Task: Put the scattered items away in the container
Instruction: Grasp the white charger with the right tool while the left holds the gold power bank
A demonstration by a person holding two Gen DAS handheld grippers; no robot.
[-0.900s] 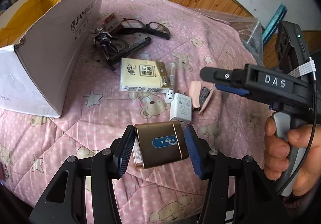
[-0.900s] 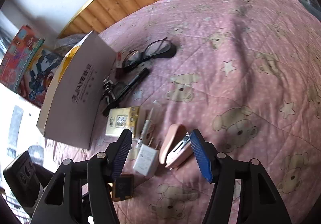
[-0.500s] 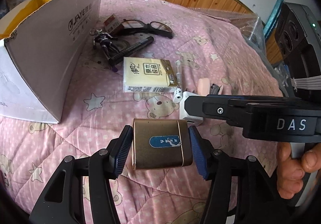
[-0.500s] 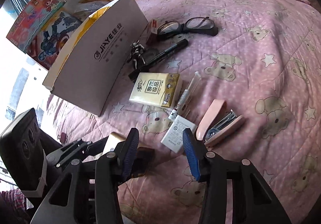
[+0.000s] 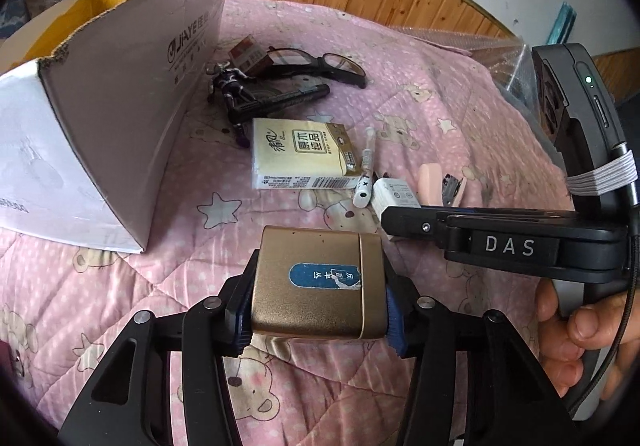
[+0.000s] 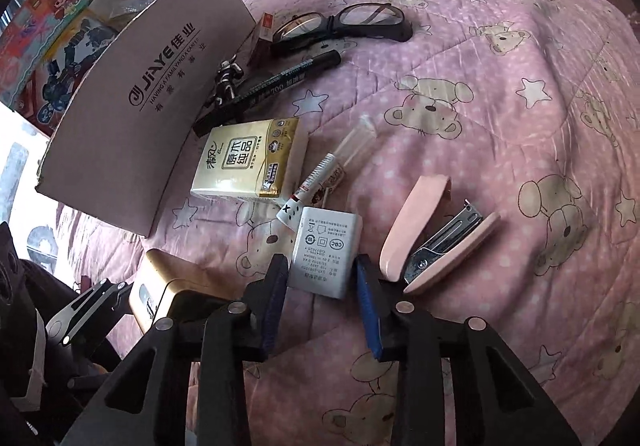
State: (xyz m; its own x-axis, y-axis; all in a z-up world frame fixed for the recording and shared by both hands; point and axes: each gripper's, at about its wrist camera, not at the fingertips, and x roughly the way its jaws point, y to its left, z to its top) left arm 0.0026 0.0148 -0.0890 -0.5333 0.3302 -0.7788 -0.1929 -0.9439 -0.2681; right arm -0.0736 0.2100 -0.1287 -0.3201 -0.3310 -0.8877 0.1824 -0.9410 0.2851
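Plainly, the gold tin [image 5: 320, 282] is off the quilt [image 5: 120, 306], clamped by its two sides between the pads of the left claw [image 5: 318, 312], blue label up. The cardboard box [image 5: 120, 126] meant to take the items stands ahead of that claw and to its left, its open top only visible from this side. The right camera sees just the box's printed flap, and shows the tin as a gold corner low at the left.

The right claw [image 6: 322, 286] is set narrow, its pads straddling the near end of the white charger [image 6: 324, 250], which lies flat on the quilt. The pads sit just beside the charger's sides; whether they press on it I cannot tell. The left camera shows this claw only from the side, its tip covering the charger's near edge, with a hand [image 5: 572, 342] on the grip.

Just right of the right claw lies the open pink stapler [image 6: 416, 230]. Ahead and to its left is the tissue pack [image 6: 248, 162], with a slim pen [image 6: 320, 174] beside it touching the charger's far corner. Farther ahead lie the black marker [image 6: 280, 82], a small figurine [image 6: 226, 80] against the box, the glasses [image 6: 344, 22] and a little red carton [image 6: 266, 28].
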